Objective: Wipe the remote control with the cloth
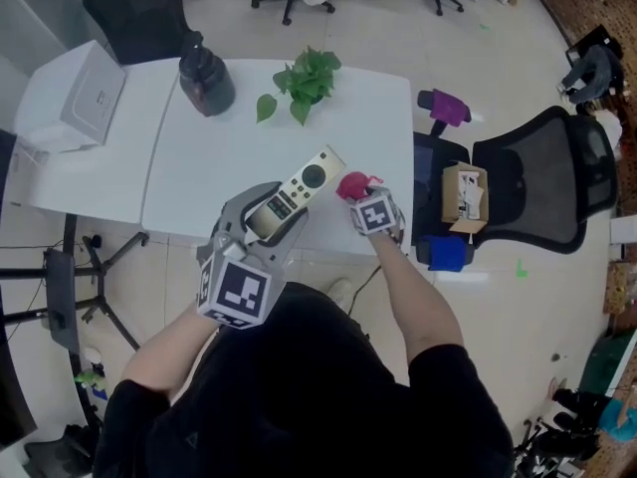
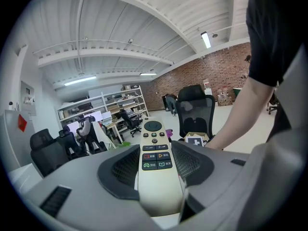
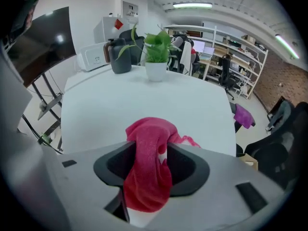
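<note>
Left gripper: fingers clamped on remote. Right gripper: fingers apart around cloth on the surface. Best pinch a thick fold before wiping.

A white table is bearing a dark jug and a plant, both standing well beyond the left gripper. A pink cloth is lying bunched by the table's near edge, between the right gripper's jaws. Farther left of the left gripper, a white box is sitting on an adjoining table.
</note>
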Demonstrator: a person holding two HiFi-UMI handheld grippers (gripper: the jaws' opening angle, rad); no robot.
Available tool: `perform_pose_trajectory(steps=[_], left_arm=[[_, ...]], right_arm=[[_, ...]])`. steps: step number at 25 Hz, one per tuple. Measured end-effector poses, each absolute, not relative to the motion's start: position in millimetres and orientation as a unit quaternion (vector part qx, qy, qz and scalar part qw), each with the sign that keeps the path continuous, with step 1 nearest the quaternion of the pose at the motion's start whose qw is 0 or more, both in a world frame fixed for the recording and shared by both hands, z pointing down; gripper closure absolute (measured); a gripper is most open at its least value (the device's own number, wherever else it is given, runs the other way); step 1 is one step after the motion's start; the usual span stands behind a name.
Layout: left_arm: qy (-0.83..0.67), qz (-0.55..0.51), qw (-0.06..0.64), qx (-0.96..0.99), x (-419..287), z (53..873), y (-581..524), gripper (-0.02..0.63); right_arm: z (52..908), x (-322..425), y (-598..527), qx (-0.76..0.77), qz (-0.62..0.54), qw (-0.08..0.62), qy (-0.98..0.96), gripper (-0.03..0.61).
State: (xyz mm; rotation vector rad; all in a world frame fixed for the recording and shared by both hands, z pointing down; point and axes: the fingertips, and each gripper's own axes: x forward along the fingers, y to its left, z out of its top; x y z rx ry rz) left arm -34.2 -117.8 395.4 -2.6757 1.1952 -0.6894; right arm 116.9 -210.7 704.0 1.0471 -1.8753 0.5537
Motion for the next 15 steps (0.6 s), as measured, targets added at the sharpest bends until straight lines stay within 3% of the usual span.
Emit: perform_pose_trajectory(steps=[4, 6, 8, 15], left_arm=[[0.402, -0.231, 0.065, -0.884, -38.5, 396.8, -115.8, 0.402], [0.405, -0.231, 0.064, -0.882, -38.7, 396.9, -117.0, 0.402], [0.407, -0.229, 0.063, -0.882, -37.9, 397.8, -118.8, 0.402], [0.408, -0.23, 0.075, -0.881, -33.7, 407.6, -134.9, 0.402]], right_arm=[[719.0, 117.6, -203.3, 0.414, 0.267, 0.443, -0.749, 0.376], [714.9, 115.6, -201.7, 0.412, 0.278, 0.432, -0.752, 0.442], [704.5, 120.6, -201.9, 0.423, 0.276, 0.42, -0.754, 0.456], [587.1, 115.4, -196.0, 0.451, 0.194, 0.3, -0.818, 0.459]])
